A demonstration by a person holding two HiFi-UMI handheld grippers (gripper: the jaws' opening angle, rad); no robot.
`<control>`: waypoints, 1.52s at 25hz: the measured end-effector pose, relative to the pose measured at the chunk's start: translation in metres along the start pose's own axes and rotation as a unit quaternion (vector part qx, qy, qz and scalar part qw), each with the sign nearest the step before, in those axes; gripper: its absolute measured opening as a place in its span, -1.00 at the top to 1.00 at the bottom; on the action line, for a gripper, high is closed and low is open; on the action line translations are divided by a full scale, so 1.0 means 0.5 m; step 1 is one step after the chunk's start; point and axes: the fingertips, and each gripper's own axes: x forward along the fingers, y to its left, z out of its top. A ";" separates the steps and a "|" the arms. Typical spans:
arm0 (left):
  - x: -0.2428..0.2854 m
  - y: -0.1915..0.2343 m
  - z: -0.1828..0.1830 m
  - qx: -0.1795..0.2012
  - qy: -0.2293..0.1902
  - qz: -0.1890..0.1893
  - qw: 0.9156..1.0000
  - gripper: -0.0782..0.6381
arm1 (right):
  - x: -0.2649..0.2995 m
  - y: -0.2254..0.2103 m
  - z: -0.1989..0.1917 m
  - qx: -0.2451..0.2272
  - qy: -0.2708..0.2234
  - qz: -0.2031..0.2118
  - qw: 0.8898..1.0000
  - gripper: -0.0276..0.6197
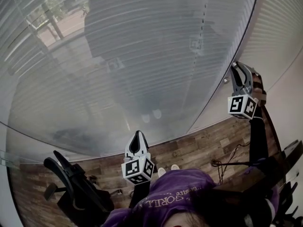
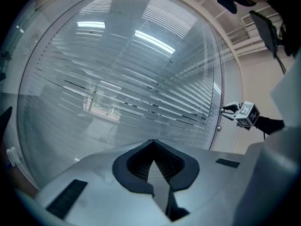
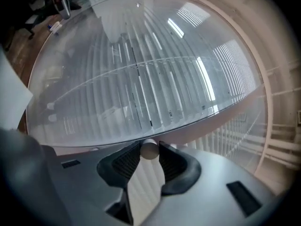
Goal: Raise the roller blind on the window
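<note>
At the right edge of the pane, I am pinching a small pale knob (image 3: 149, 150) with the right gripper (image 1: 237, 70). Its jaws are pressing on the knob's round body from both sides. I am holding it there because, as I judge it, this knob is the control that drives the blind (image 1: 142, 46). The blind is sitting behind the glass, where no jaw can reach the slats directly. It is hanging down with its slats covering the window as far as the views show, so the raising is not yet showing any result. The right arm is reaching high and out to the side, since the knob is standing well up the frame (image 3: 221, 121) rather than low down.

The left gripper (image 1: 138, 136) is hovering low in front of the glass, well apart from the knob, with its jaws pressed together on nothing. I am parking it there, I think, to leave the right side free and the slats unblocked in view. The next move is calling for a steady slide or turn of the knob; I cannot tell which. A loose pinch on so small and smooth a piece is risking a slip.
</note>
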 end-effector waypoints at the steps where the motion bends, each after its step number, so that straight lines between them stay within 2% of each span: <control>1: 0.001 0.001 0.001 0.000 0.000 0.000 1.000 0.78 | 0.000 0.001 0.000 -0.017 -0.001 0.000 1.000 0.53; 8: 0.002 0.006 -0.001 -0.002 0.000 0.003 1.000 0.78 | -0.002 0.008 0.000 -0.101 -0.016 0.007 0.995 0.53; 14: 0.005 0.004 -0.001 -0.001 0.001 0.001 1.000 0.78 | -0.002 0.010 0.002 -0.124 -0.025 0.012 0.992 0.53; 24: 0.002 0.011 -0.005 -0.001 0.000 0.001 1.000 0.78 | -0.007 0.022 0.006 -0.199 -0.034 0.014 0.979 0.53; 30: 0.001 0.013 -0.007 -0.001 0.000 0.004 1.000 0.78 | -0.006 0.028 0.003 -0.246 -0.036 0.015 0.968 0.53; 38: -0.001 0.009 -0.005 -0.003 0.001 0.004 1.000 0.78 | -0.009 0.024 0.003 -0.323 -0.043 0.020 0.945 0.53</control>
